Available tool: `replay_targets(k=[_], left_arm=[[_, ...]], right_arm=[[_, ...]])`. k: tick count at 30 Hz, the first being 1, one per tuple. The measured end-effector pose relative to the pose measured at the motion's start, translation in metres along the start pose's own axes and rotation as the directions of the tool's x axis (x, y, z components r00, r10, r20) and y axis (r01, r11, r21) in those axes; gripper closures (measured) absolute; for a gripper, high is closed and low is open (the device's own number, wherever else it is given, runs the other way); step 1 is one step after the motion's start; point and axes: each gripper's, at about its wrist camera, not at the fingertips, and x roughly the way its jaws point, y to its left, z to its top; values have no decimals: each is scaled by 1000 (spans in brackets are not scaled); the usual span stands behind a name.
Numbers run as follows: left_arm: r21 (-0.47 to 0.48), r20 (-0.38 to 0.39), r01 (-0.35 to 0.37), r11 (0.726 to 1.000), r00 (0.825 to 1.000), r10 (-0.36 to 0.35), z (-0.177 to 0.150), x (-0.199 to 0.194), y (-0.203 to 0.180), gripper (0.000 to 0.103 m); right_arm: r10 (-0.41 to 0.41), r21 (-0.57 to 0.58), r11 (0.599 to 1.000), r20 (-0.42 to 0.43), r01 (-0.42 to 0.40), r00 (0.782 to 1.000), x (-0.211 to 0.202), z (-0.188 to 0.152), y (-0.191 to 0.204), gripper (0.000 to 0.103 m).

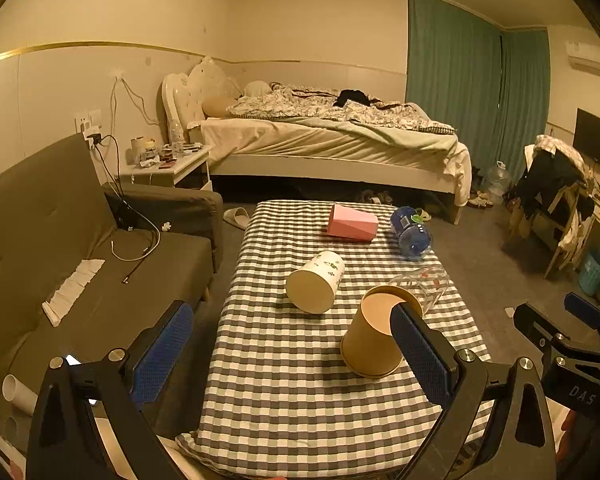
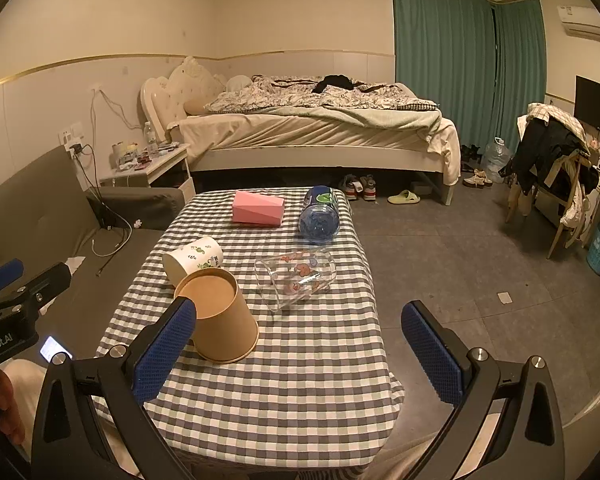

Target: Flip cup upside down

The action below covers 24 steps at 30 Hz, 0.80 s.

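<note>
At lower centre the brown cup (image 2: 220, 316) already stands mouth-down, four cups (image 2: 194, 258) lie sideways, left gripper (image 1: 292, 354) and right gripper (image 2: 300, 344) gape empty

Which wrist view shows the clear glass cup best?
The right wrist view: the clear glass cup lies on its side in full sight on the checked tablecloth. In the left wrist view the brown paper cup hides part of the glass.

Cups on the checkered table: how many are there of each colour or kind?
Brown paper cup: 1
White leaf-print cup: 1
Pink cup: 1
Clear printed glass: 1
Blue cup: 1
Total: 5
</note>
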Motion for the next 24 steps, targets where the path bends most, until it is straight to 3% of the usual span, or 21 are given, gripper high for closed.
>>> replay_targets(k=[24], left_arm=[[3, -17, 1, 1000, 1000, -1, -3, 1, -2, 1]], right_arm=[[-8, 9, 1000, -9, 8, 1000, 0, -1, -2, 0]])
